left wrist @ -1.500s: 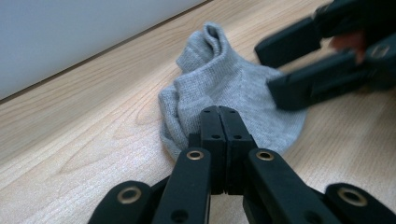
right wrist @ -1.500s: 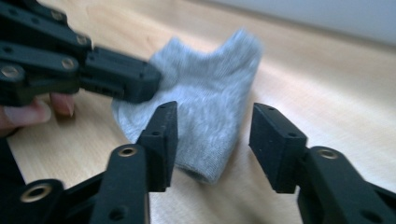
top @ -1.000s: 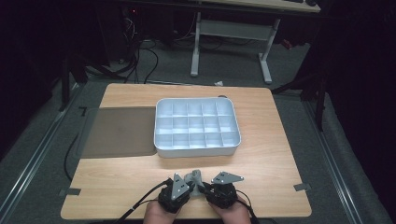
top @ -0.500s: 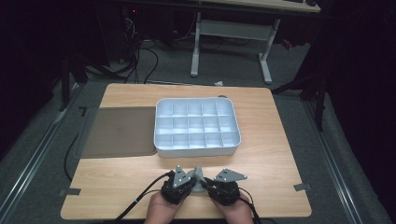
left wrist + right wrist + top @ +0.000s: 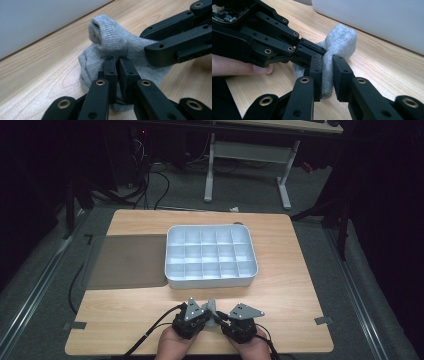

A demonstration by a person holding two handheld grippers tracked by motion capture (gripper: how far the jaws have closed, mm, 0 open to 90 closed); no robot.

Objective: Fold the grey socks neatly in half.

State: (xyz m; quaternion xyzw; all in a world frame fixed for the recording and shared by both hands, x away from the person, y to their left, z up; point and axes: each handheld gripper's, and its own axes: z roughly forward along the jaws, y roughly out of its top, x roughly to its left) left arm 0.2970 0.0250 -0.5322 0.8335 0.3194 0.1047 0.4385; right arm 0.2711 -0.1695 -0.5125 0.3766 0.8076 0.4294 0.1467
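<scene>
Left gripper view, nearest first: the left claw (image 5: 118, 67) has its two black pads pressed together on a fold of the grey sock (image 5: 112, 45), pinching the cloth at the near side of the bundle. The sock lies bunched on the wooden bench (image 5: 37, 75), with one rolled end standing up just beyond the pads. The right claw (image 5: 150, 51) comes in from the right of that picture, and its black fingers lie against the far right part of the same sock.

In the right gripper view the right claw (image 5: 327, 72) nips a narrow upright pleat of the sock (image 5: 340, 37) between its pads; the pads stand slightly apart with cloth filling the gap between them. The rounded end of the sock rises just past the fingertips. The left claw (image 5: 317, 51) reaches in from the left and grips the sock just beside the right one, so the two claws meet on the cloth. A fingertip of the person's hand (image 5: 242, 66) shows under the left gripper's body.

In the high view both hands sit at the near edge of the bench (image 5: 300, 285), close together, with the sock (image 5: 212, 307) a small grey lump between the two claws: left claw (image 5: 205, 312), right claw (image 5: 222, 316). Beyond them, apart from the sock, stands a white compartment tray (image 5: 210, 281) in the middle of the bench, with a dark mat (image 5: 127, 262) touching its left side.
</scene>
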